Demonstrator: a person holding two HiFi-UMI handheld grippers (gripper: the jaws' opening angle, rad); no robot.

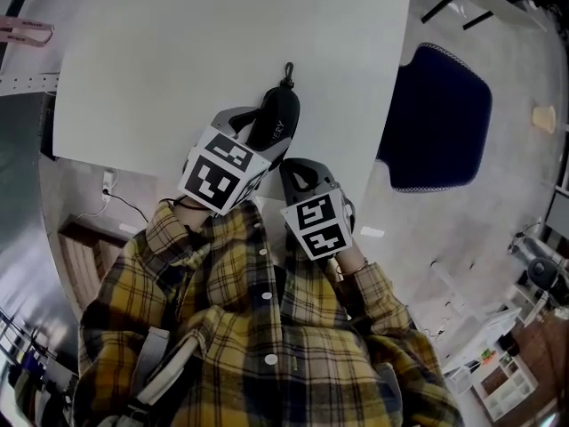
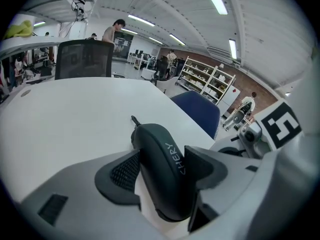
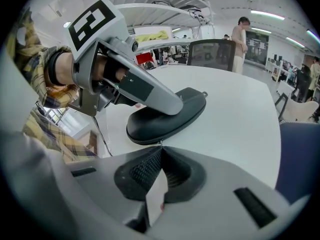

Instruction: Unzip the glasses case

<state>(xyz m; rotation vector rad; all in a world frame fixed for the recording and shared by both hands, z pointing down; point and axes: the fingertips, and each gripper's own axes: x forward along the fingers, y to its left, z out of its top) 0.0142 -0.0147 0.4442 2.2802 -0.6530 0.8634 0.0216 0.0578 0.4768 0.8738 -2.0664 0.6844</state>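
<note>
From the head view I see a broad white table (image 1: 178, 60) with the black, oval, hard-shell glasses case (image 1: 279, 114) lying at the table's near edge, its small clip end pointing toward the table's middle. My left gripper (image 1: 263, 140), grey with a black-and-white marker cube, reaches over that near edge onto the case. My right gripper (image 1: 293, 169) sits just beside it, at the table's edge, by the case's near end. A dark blue padded chair (image 1: 436, 118) stands off the table's right side. My yellow plaid sleeves (image 1: 204, 265) fill the bottom of this view.

In the left gripper view, the two black ribbed pads (image 2: 122, 171) are clenched on the case's sides. The case stands on its edge on the table, white lettering on its top. A black mesh office chair (image 2: 82, 59) stands at the table's far side.

In the right gripper view, the jaws are pressed together at their tips, pinching a small silvery zip tab (image 3: 158, 144) that sticks out of the seam at the case's near end. The case rests on the table, with the left gripper clamped over it from the left.
</note>
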